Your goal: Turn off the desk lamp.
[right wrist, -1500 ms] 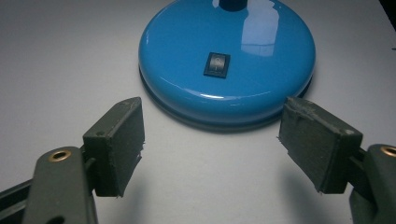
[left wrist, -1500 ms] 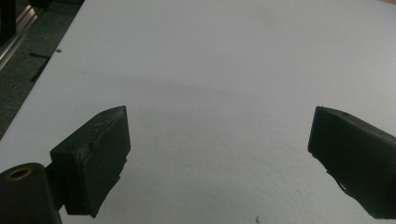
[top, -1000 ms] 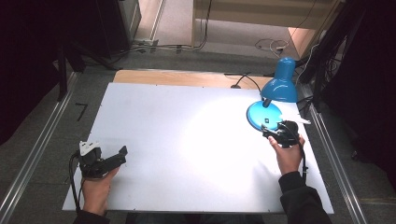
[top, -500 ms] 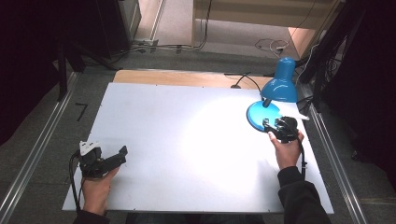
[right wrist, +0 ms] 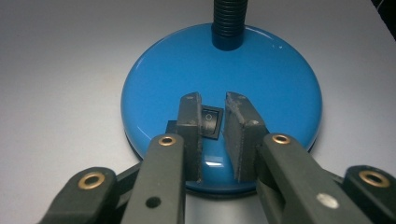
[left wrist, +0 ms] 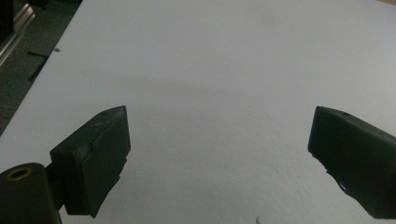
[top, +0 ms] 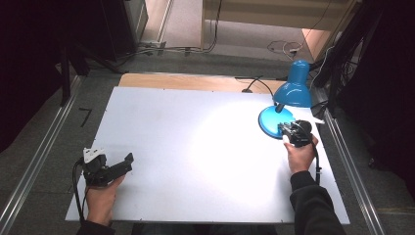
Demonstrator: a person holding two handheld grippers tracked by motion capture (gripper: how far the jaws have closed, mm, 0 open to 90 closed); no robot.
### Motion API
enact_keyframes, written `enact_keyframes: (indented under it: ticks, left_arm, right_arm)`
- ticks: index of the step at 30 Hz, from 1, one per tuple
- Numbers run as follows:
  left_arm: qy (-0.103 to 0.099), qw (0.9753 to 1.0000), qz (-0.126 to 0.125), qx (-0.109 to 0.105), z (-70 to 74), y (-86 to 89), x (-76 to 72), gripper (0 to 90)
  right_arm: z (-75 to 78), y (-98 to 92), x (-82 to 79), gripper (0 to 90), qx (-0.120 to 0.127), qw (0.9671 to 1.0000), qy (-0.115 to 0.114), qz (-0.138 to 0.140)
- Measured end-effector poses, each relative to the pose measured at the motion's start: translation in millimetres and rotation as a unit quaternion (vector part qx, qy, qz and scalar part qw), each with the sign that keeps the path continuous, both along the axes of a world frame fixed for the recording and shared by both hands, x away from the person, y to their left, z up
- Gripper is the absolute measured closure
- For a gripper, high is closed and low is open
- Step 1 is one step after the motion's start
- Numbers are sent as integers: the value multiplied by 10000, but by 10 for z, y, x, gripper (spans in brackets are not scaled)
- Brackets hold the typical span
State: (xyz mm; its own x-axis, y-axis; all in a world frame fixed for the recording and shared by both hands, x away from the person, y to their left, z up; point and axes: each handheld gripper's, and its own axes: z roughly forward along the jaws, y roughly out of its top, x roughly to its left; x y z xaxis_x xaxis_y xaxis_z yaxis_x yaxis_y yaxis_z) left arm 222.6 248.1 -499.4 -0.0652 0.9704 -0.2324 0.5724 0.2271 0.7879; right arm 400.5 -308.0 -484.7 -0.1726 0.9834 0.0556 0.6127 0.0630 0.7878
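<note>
Your left gripper (top: pixel 128 161) rested low at the near left, jaws spread wide. Your right gripper (right wrist: pixel 214 117) reached forward, jaws nearly closed with a narrow gap.

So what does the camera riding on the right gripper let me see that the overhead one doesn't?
Right gripper view alone: the black rocker switch set into the lamp base, seen in the narrow gap between the nearly closed jaws of the right gripper, and the ribbed neck.

High view alone: the blue lamp shade, its pool of light, the left gripper held open far across the table, and both hands.

Both: the blue base, the right gripper, the white table.
</note>
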Motion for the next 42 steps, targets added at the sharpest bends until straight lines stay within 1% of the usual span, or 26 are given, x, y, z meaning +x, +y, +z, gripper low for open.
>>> enact_keyframes:
  ticks: [1,2,3,6,14,24,29,42]
  left_arm:
    - [-2,10000,8,-3,-1,0,1,62]
    - [1,10000,13,-9,-2,0,1,62]
    - [3,10000,14,-6,-2,1,2,62]
    - [3,10000,18,-9,-1,3,1,62]
    - [7,10000,7,-13,-2,7,1,62]
    - [11,10000,5,-6,-5,4,2,62]
    - [8,10000,2,-7,-5,3,2,62]
    - [15,10000,-27,7,-7,-1,7,62]
  right_arm:
    - [1,-2,7,810,25,10000,-7,-8]
    - [1,-2,7,810,25,10000,-7,-8]
    - [2,-6,21,851,36,10000,-14,-9]
    - [-5,-4,43,877,17,10000,-18,9]
    - [-37,20,69,878,-44,10000,12,35]
    - [-49,28,71,880,-68,10000,-36,35]
    - [-53,36,72,881,-137,9999,-73,27]
    - [-55,28,76,882,-119,9999,-78,50]
